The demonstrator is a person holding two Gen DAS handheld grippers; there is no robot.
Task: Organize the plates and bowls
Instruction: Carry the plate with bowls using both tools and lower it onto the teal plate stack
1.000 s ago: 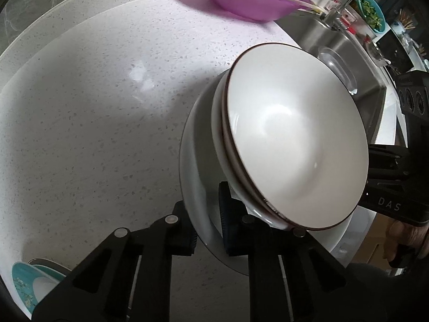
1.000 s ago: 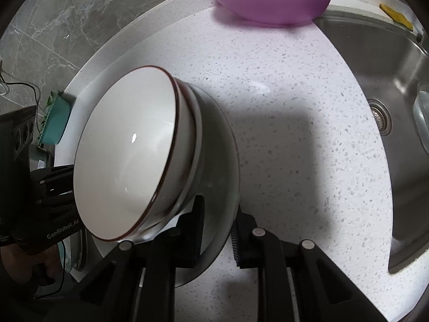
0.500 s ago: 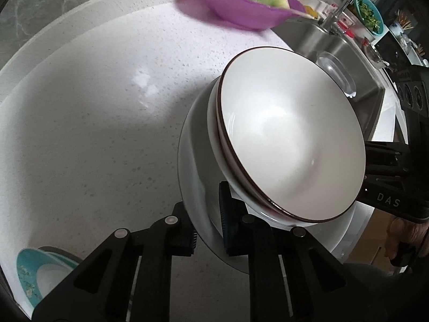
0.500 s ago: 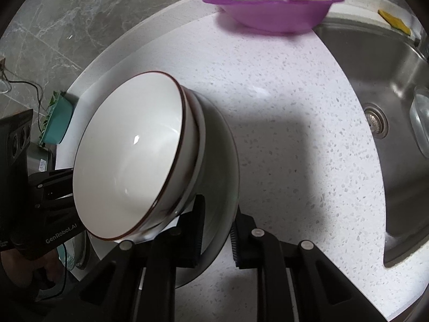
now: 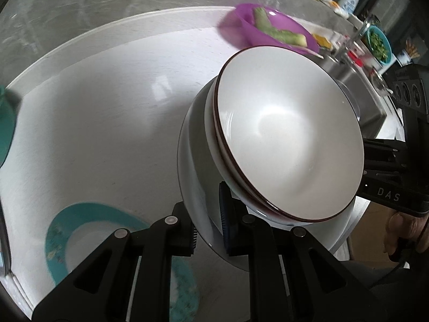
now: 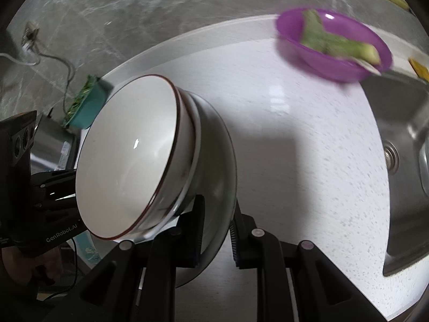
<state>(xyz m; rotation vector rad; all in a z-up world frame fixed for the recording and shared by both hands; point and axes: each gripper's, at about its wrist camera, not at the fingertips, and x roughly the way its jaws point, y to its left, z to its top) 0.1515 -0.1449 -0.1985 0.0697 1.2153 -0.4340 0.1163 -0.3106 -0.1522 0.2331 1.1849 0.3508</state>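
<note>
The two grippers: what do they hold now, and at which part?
Both hold the white plate that carries the stacked bowls. The left gripper and the right gripper each pinch its thin rim, on opposite sides.

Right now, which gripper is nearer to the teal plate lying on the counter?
Left. The left gripper is right next to the teal plate; the right gripper holds the far side of the dish stack, away from it.

Your white counter [image 6: 308, 161] has a purple bowl [image 6: 332, 51] at its back, just left of the sink [image 6: 402, 123]. A teal plate [image 5: 80, 230] lies farther left.
</note>
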